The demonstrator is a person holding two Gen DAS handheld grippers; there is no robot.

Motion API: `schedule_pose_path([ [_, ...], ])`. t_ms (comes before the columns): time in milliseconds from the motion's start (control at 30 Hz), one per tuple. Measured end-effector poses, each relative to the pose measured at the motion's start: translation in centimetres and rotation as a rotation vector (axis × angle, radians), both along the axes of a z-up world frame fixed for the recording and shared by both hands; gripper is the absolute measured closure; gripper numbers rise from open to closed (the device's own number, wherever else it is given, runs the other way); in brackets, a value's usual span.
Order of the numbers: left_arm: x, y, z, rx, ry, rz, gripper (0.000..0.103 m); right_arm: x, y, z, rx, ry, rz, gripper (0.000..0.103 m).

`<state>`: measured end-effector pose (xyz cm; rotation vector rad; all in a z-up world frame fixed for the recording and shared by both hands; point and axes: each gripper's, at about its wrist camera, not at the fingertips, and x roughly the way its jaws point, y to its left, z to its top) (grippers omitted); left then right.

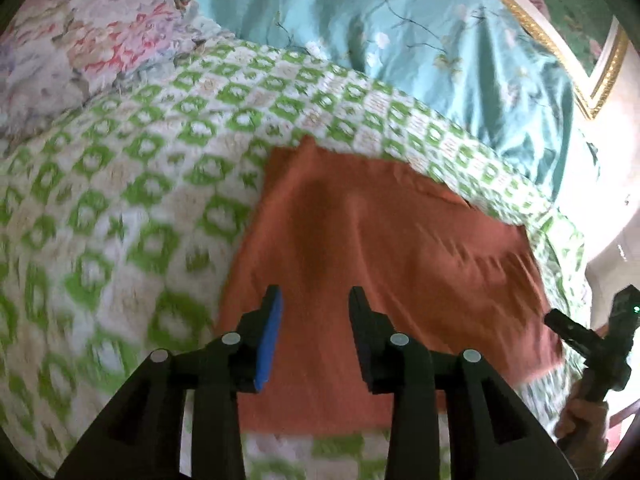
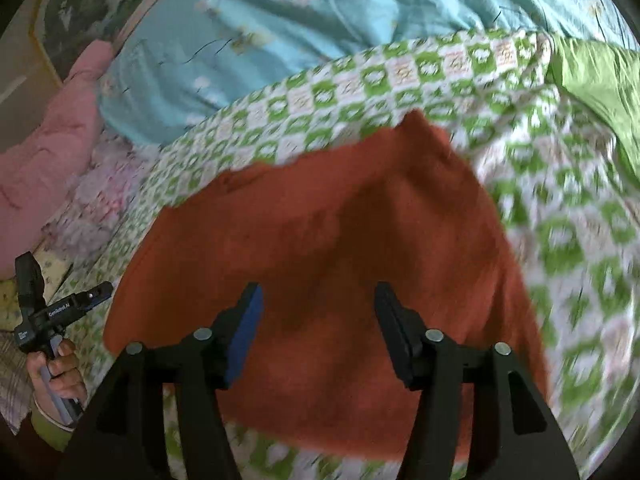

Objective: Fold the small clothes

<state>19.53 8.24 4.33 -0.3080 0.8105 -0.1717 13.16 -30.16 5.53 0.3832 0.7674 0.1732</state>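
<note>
An orange-red cloth (image 1: 384, 240) lies spread flat on a green-and-white patterned bedspread (image 1: 120, 200); it also shows in the right wrist view (image 2: 320, 232). My left gripper (image 1: 316, 300) is open and empty, hovering over the cloth's near left part. My right gripper (image 2: 318, 296) is open and empty above the cloth's near middle. The right gripper shows at the right edge of the left wrist view (image 1: 560, 320), and the left gripper at the left edge of the right wrist view (image 2: 100, 294).
A teal flowered duvet (image 1: 400, 40) is bunched behind the cloth. A floral quilt (image 1: 100, 40) lies at the far left. A gold-framed headboard (image 1: 580, 60) stands at the far right. A pink cushion (image 2: 52, 152) and a green sheet (image 2: 600, 80) flank the bedspread.
</note>
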Motion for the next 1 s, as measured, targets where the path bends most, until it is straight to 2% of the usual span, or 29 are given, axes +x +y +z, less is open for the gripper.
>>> schedule_pose_path([
  [133, -2.4, -0.8, -0.9, -0.027, 0.033, -0.011, 0.063, -2.2, 2.0, -0.5, -0.015, 0.013, 0.019, 0.039],
  [267, -4.3, -0.9, -2.0, -0.056, 0.064, 0.013, 0.057, -4.2, 3.3, -0.7, -0.007, 0.008, 0.021, 0.032],
  [300, -4.6, -0.9, -2.3, -0.064, 0.068, 0.016, 0.052, -4.6, 3.7, -0.7, -0.018, 0.01, 0.016, 0.031],
  [333, -4.9, -1.0, -2.4, -0.068, 0.071, 0.016, 0.048, -4.9, 4.0, -0.7, -0.035, 0.012, 0.012, 0.03],
  [633, -6.3, -1.4, -3.0, -0.055, 0.089, 0.02, 0.044, -7.5, 6.2, -0.6, -0.211, 0.028, -0.054, 0.017],
  [700, -6.3, -1.5, -3.1, -0.06, 0.1, 0.019, 0.039, -7.9, 6.4, -0.3, -0.255, 0.024, -0.069, 0.015],
  [733, -6.1, -1.5, -3.2, -0.065, 0.108, 0.016, 0.037, -8.0, 6.5, -0.2, -0.272, 0.022, -0.076, 0.014],
  [1000, -5.1, -1.3, -4.1, -0.154, 0.157, 0.052, 0.036, -8.3, 7.2, 0.7, -0.379, 0.002, -0.098, 0.009],
])
